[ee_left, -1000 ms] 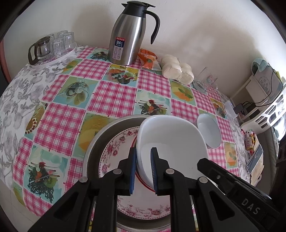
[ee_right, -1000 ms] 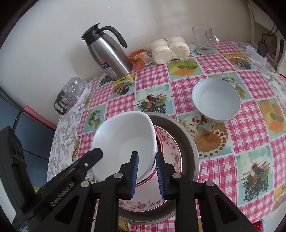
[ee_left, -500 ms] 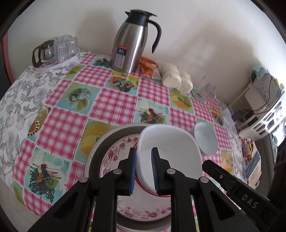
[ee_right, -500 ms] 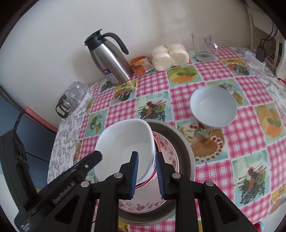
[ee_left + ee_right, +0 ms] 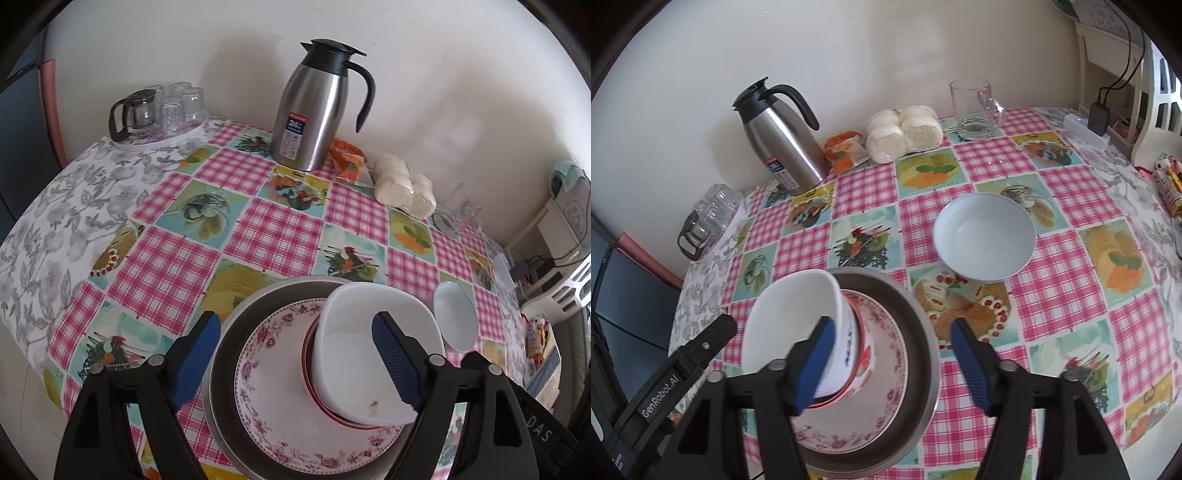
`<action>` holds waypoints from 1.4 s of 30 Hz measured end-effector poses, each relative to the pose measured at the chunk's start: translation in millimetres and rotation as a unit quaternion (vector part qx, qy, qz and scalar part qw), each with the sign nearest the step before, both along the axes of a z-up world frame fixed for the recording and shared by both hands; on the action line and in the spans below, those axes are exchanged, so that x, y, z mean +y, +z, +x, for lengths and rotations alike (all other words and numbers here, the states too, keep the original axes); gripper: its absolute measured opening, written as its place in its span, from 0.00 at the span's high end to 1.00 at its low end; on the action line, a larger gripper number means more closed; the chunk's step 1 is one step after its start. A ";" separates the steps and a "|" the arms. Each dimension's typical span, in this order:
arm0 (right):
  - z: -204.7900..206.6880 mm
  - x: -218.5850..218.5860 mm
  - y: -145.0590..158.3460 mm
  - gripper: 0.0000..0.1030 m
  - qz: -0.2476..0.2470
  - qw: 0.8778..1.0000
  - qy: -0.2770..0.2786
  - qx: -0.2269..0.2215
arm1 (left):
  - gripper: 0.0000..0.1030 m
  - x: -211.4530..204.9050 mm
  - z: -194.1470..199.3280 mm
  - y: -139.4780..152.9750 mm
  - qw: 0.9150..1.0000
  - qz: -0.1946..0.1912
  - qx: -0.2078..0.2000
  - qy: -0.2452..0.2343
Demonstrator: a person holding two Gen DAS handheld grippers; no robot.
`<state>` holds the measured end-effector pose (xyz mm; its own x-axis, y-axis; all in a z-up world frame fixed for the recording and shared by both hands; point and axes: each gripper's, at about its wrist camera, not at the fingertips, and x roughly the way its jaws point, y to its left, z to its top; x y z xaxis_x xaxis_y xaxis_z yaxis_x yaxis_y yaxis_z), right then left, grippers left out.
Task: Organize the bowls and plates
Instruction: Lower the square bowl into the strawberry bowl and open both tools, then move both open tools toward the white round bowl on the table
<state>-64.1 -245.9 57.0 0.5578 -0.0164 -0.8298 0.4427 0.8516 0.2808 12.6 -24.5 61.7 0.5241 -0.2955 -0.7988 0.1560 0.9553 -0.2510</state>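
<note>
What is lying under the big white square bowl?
The white square bowl sits in a red-rimmed bowl, on the floral plate, in a metal pan. The pan's bottom is hidden.

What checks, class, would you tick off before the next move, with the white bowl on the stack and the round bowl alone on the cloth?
1. White bowl released by left hand-held gripper, jaws opening: ok.
2. Right hand-held gripper jaws opening, off the rim: ok.
3. White bowl seated level on the stack: not ok, it leans.
4. Floral plate inside metal pan: ok.
5. Round bowl upright, unobstructed: ok.
</note>
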 end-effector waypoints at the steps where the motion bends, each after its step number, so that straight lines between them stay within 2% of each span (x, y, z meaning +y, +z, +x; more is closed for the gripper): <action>1: -0.3 -1.9 -0.5 0.25 -0.001 1.000 -0.001 0.001 | 0.15 -0.9 -0.1 -0.7 1.000 0.000 -0.001 0.004; 3: -0.9 -4.9 -1.5 0.22 -0.002 1.000 -0.003 0.001 | 0.09 -3.9 -0.5 -1.4 1.000 -0.001 -0.004 0.010; 11: -6.0 -26.1 -3.6 0.04 -0.018 1.000 -0.019 0.002 | 0.08 -29.4 -5.2 8.6 1.000 -0.001 -0.023 -0.002; 20: -19.8 -69.8 -10.5 0.00 -0.011 0.998 -0.059 -0.007 | 0.08 -73.6 -10.5 34.7 0.997 -0.002 -0.070 -0.042; 26: -25.4 -101.4 -20.4 0.00 -0.003 0.996 -0.086 -0.006 | 0.08 -111.2 -15.8 51.8 0.990 -0.031 -0.107 -0.089; 32: -24.3 -126.2 -34.8 0.00 0.010 0.995 -0.103 -0.001 | 0.08 -152.0 -12.7 42.3 0.985 -0.034 -0.092 -0.143; 38: -17.5 -145.0 -52.7 0.00 0.025 0.993 -0.115 0.010 | 0.08 -178.0 -6.8 18.7 0.985 -0.032 -0.070 -0.151; 42: -12.6 -153.2 -62.2 0.00 0.031 0.992 -0.119 0.011 | 0.08 -193.7 -2.1 -0.9 0.987 -0.013 -0.049 -0.154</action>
<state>-76.7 -399.1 -5.2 0.5252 -0.0949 -0.8457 0.6362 0.7038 0.3162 10.5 -218.2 60.8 0.4810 -0.4729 -0.7382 0.4624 0.8522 -0.2448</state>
